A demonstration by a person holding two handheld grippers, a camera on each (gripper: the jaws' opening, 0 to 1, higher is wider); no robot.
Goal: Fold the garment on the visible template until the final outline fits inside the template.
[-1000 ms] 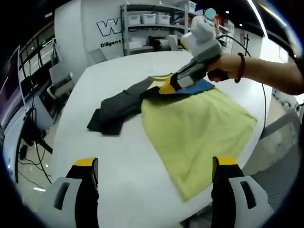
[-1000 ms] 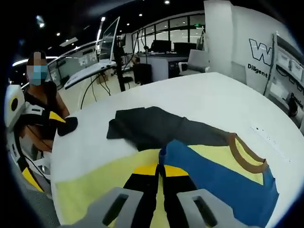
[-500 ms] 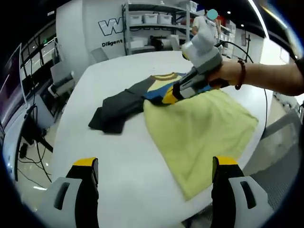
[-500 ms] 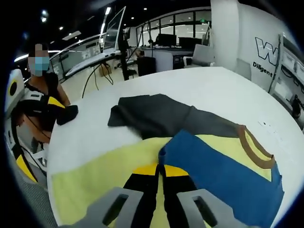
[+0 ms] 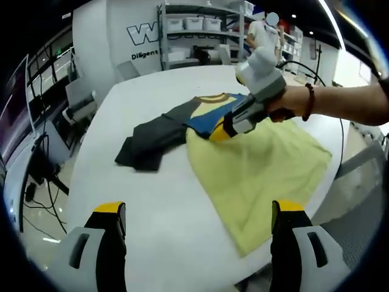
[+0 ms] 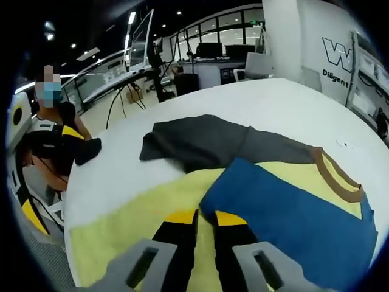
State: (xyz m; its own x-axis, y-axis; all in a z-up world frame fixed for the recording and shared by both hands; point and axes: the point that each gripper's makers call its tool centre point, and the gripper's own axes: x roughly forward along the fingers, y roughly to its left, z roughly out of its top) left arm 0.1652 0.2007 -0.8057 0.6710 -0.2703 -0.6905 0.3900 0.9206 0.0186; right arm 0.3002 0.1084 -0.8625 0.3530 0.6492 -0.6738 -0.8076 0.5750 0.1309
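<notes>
A garment with a pale yellow body (image 5: pixel 261 164), a blue panel (image 5: pixel 205 118), a brown collar (image 5: pixel 213 97) and a dark grey sleeve (image 5: pixel 152 140) lies spread on the white round table (image 5: pixel 152 201). My right gripper (image 5: pixel 220 130), held by a hand with a bead bracelet, is shut on the corner of the blue panel (image 6: pixel 285 213), right over the yellow cloth (image 6: pixel 134 219). In its own view the right gripper (image 6: pixel 205 215) has its jaws pressed together on that corner, with the grey sleeve (image 6: pixel 200 143) and collar (image 6: pixel 337 176) beyond. My left gripper (image 5: pixel 197 225) hangs open above bare table near the front edge.
The table's rim (image 5: pixel 73 182) curves close on the left, with cables and floor beyond it. Shelves with bins (image 5: pixel 194 30) stand at the back. A seated person (image 6: pixel 51 140) is at the table's near side, and desks with monitors (image 6: pixel 140 55) lie behind.
My right gripper has drawn the blue panel's corner further across the yellow cloth, toward the grey sleeve. More blue now lies open. My left gripper has stayed put.
</notes>
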